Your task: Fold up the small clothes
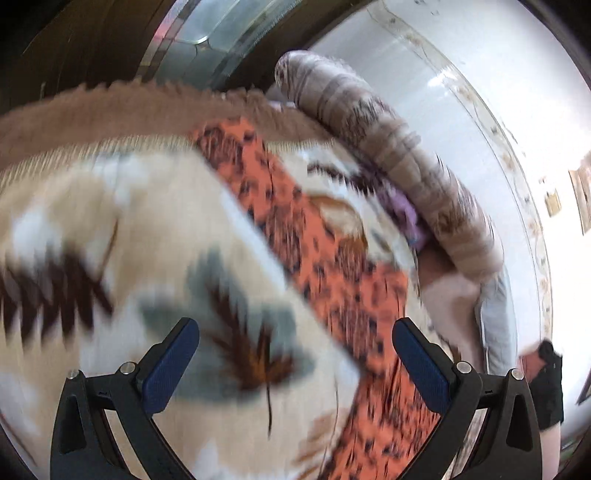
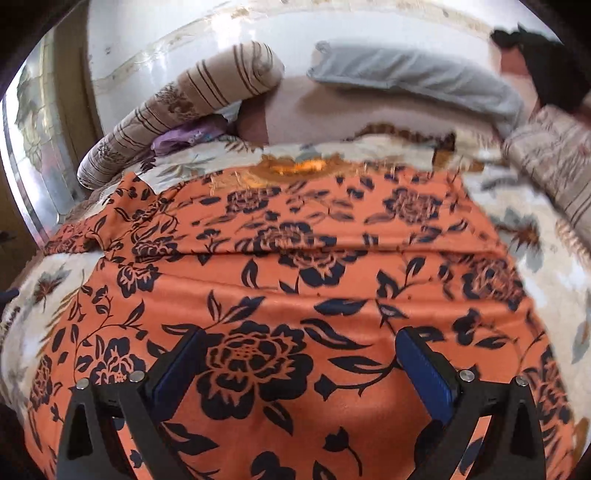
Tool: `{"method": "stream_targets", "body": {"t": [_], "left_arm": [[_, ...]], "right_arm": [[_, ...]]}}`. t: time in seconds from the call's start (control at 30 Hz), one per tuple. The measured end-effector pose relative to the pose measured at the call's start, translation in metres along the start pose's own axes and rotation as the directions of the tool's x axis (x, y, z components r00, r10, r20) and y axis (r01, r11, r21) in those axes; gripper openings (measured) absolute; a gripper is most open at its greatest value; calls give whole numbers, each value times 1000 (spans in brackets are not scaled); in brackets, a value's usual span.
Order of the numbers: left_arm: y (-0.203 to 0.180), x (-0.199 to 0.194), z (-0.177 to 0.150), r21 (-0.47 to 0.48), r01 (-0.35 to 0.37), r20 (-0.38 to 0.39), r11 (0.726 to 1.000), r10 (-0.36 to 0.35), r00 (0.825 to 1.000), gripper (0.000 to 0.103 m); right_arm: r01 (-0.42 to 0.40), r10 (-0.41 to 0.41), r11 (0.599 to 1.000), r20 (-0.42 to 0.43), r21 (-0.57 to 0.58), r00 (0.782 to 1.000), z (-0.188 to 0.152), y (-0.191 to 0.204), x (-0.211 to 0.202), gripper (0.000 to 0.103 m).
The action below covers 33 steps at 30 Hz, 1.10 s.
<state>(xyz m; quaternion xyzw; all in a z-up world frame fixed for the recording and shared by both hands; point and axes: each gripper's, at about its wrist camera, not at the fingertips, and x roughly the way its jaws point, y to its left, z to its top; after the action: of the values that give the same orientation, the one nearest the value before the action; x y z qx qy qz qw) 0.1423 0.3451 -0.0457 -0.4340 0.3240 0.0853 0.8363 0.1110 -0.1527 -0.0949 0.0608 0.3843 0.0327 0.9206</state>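
Note:
An orange garment with a dark floral print (image 2: 295, 266) lies spread on a cream blanket with leaf patterns (image 2: 535, 229). My right gripper (image 2: 299, 354) is open and empty, hovering just above the garment's near part. In the left wrist view the garment (image 1: 332, 243) runs as a diagonal strip to the right of my left gripper (image 1: 295, 343), which is open and empty over the bare blanket (image 1: 129, 229). That view is blurred by motion.
A striped rolled bolster (image 2: 192, 107) and a purple cloth (image 2: 184, 138) lie at the back left. A grey pillow (image 2: 413, 79) lies at the back by the white wall (image 2: 184, 37). Another striped cushion (image 2: 554, 158) sits at the right. A window (image 1: 207, 26) is beyond the bed.

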Motion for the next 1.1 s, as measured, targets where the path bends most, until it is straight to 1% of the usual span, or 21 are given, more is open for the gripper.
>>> {"method": "stream_targets", "body": {"t": [0.07,0.13,0.17,0.2,0.23,0.3,0.33,0.4,0.43,0.53,0.6,0.63,0.7,0.77,0.8,0.83,0.9,1.0,1.03,1.07,1.1], "left_arm": [[3,17,31,-28,5,1,1000,-5,1000,103],[12,44,65,-94,18,-10,995,-19,1000,103],[17,54,75,-118,18,-17,993,-20,1000,103],[25,72,88,-167,8,-30,986,-13,999,103],[31,84,95,-199,2,-38,980,-9,999,103],[47,104,105,-254,-33,-41,967,23,999,103],[51,108,107,-267,-32,-29,963,25,999,103],[51,110,113,-258,-18,10,966,22,1000,103],[50,110,115,-252,-24,17,967,29,999,103],[51,115,119,-256,-29,10,966,33,999,103],[50,118,121,-240,-26,7,970,28,1000,103],[50,117,121,-237,-22,10,971,25,1000,100],[57,112,122,-232,-14,19,973,19,1000,85],[68,109,122,-238,1,16,971,3,1000,57],[75,108,122,-245,4,13,970,-1,1000,53],[80,107,122,-253,13,10,967,-10,1000,49],[84,106,124,-278,24,-1,960,-26,1000,49],[81,107,126,-311,1,-4,950,-2,1000,50],[79,107,126,-307,-11,-1,952,11,1000,49],[76,108,126,-290,-36,-4,956,36,999,33],[69,110,126,-243,-120,-15,963,120,993,16]], "right_arm": [[-5,6,999,-34,34,999,-1,-6,8,103],[-19,22,998,-50,52,999,-2,-10,14,103],[-24,27,998,-53,57,998,-3,-11,15,103],[-31,34,998,-53,59,998,-3,-11,16,103],[-38,41,997,-51,61,998,-4,-12,17,103],[-55,59,996,-47,75,997,-5,-15,18,103],[-61,65,995,-47,80,997,-5,-16,18,103],[-68,72,994,-46,85,996,-5,-17,19,103],[-68,72,994,-47,85,996,-5,-16,19,103],[-67,71,994,-48,84,996,-4,-16,20,103],[-70,74,994,-47,87,996,-4,-16,20,103],[-73,77,993,-46,89,996,-4,-16,20,103],[-80,84,992,-45,95,995,-4,-17,20,103],[-89,93,991,-41,103,995,-4,-18,20,103],[-93,98,990,-40,107,994,-4,-19,20,103],[-96,101,989,-38,110,994,-4,-19,20,103],[-100,104,989,-37,113,994,-4,-20,20,103],[-100,105,988,-36,114,994,-5,-20,20,103],[-101,105,988,-36,115,994,-5,-20,20,103],[-101,105,988,-36,115,994,-5,-20,20,103],[-102,107,988,-35,116,994,-5,-20,20,103]]}}
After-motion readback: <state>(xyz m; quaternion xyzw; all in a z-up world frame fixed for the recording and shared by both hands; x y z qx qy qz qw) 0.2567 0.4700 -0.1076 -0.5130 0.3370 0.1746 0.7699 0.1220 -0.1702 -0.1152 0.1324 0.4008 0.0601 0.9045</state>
